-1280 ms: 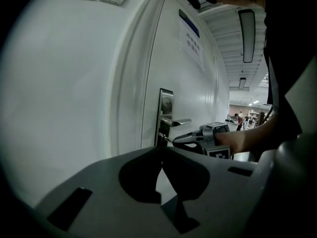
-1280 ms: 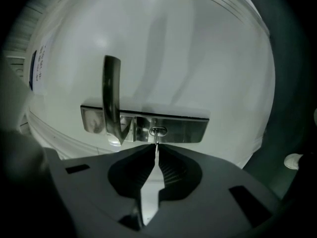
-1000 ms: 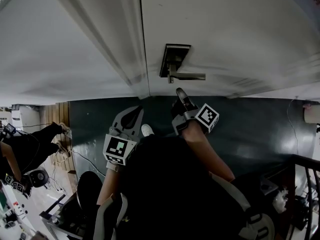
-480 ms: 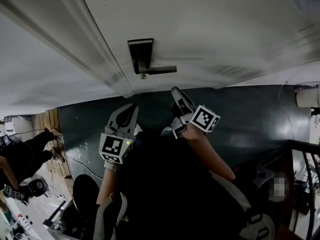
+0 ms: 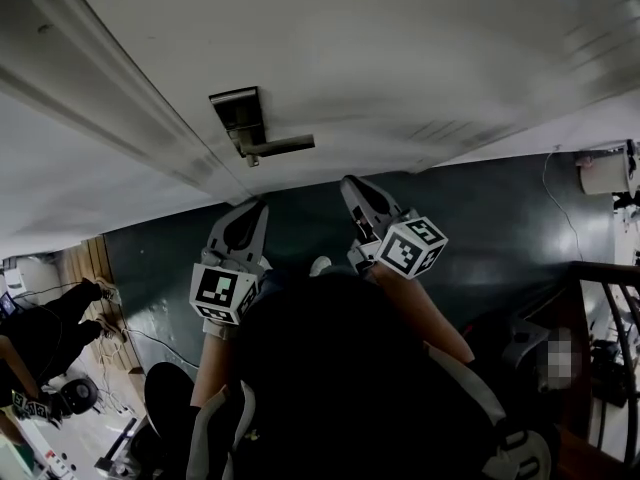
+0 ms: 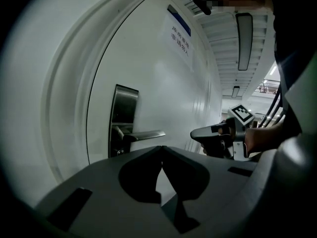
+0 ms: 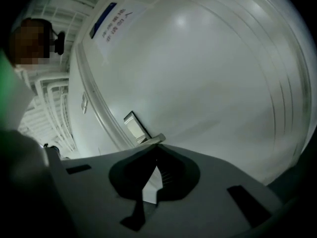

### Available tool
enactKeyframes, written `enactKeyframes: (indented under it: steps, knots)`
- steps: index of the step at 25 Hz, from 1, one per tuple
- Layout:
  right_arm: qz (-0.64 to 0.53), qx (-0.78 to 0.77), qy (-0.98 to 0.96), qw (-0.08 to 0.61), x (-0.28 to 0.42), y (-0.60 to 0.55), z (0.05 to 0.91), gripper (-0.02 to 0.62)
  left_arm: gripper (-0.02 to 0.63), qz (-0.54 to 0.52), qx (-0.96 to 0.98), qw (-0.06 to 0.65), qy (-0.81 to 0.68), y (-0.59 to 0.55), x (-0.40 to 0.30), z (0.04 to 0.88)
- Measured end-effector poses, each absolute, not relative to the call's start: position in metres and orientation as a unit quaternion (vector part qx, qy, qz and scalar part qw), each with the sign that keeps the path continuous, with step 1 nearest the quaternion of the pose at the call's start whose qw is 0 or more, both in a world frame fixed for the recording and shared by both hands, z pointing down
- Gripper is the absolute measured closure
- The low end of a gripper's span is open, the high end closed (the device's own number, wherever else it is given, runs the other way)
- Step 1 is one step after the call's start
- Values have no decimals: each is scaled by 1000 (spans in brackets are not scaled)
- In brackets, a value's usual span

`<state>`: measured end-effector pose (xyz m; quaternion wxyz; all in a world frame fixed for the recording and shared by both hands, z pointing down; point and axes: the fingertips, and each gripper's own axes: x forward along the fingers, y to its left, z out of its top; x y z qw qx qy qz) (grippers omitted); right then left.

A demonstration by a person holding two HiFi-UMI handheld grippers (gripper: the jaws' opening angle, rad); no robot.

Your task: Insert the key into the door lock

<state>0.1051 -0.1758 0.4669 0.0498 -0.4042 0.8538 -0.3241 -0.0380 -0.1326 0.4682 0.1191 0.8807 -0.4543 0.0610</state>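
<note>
The white door (image 5: 400, 58) carries a dark metal lock plate (image 5: 236, 111) with a lever handle (image 5: 280, 147) that points right. My left gripper (image 5: 252, 208) is shut, a little below the handle and apart from it. In the left gripper view its jaws meet just under the lock plate (image 6: 124, 114) and lever (image 6: 146, 134). My right gripper (image 5: 350, 184) is shut too, right of the lever's end and off the door. The right gripper view has the lock plate (image 7: 133, 125) and lever (image 7: 154, 141) just over its closed tips. No key shows in any view.
The door frame (image 5: 110, 98) runs diagonally left of the lock. A dark floor (image 5: 500, 218) lies below the door. A black railing (image 5: 610, 348) stands at the right, and a seated person (image 5: 50, 318) with gear is at the far left. The right gripper (image 6: 218, 135) shows in the left gripper view.
The lock plate and handle have slid leftwards in the head view as the head turned. Both grippers stay shut below the handle, at about the same height.
</note>
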Motion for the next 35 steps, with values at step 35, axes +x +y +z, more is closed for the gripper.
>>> enactKeyframes:
  steps: [35]
  knots:
    - [-131, -439, 885, -83, 131, -142, 418, 580, 597, 80, 912, 79, -393, -141, -9, 432]
